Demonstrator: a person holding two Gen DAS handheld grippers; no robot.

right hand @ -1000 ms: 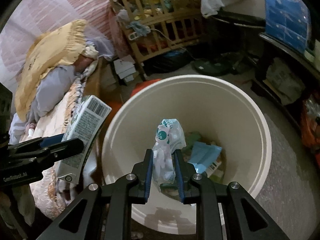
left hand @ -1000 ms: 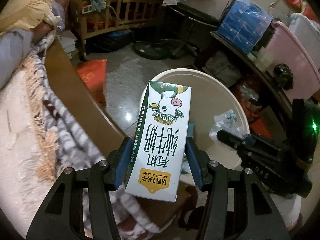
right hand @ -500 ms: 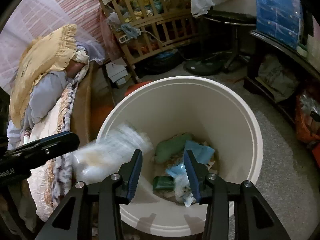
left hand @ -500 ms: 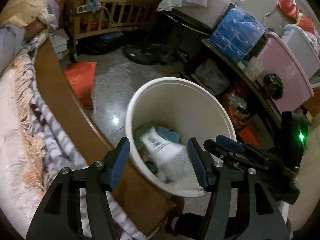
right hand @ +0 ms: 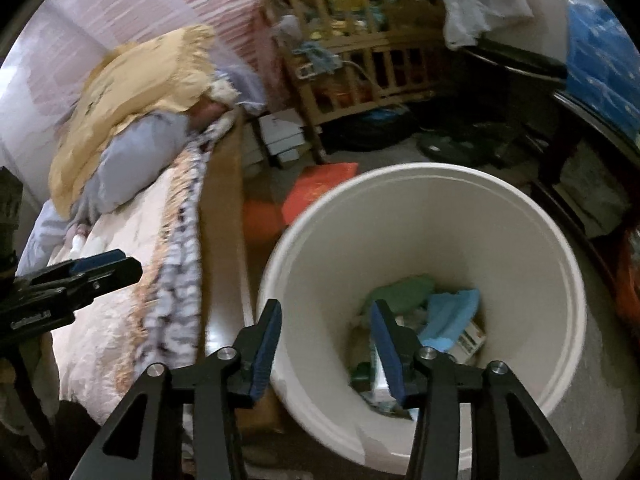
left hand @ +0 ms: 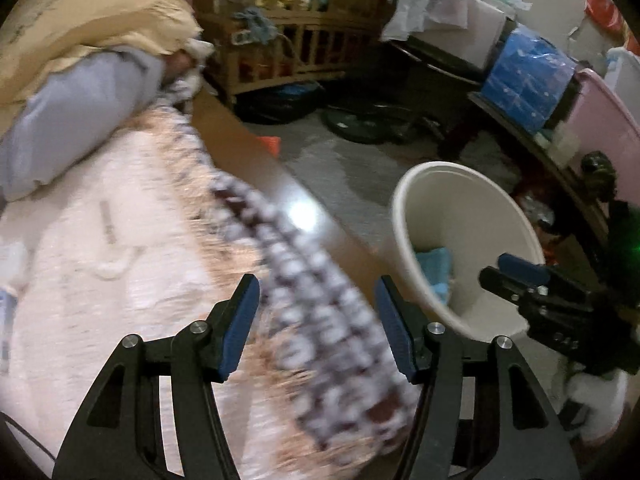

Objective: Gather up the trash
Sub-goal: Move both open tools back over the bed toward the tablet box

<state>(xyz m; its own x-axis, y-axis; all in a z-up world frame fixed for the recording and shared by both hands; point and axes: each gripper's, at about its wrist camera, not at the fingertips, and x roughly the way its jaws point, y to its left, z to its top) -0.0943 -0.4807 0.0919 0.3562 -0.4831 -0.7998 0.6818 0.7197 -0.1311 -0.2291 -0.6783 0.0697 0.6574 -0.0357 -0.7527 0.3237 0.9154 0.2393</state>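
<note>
Over white bin (right hand: 552, 240), right gripper (right hand: 326, 344) opening, empty

Motion blur smears the patterned blanket (left hand: 320, 312) and the bed's fringe in the left wrist view. The white bin (left hand: 404, 216) hides most of its contents there. In the right wrist view, the trash (right hand: 448, 316) lies indistinct, and the box's label is unreadable.

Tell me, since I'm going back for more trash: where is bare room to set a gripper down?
Bare: the pale bedspread between grey pillow and fringed blanket; the wooden bed rail. Crowded: floor behind the bin, near the crib.
</note>
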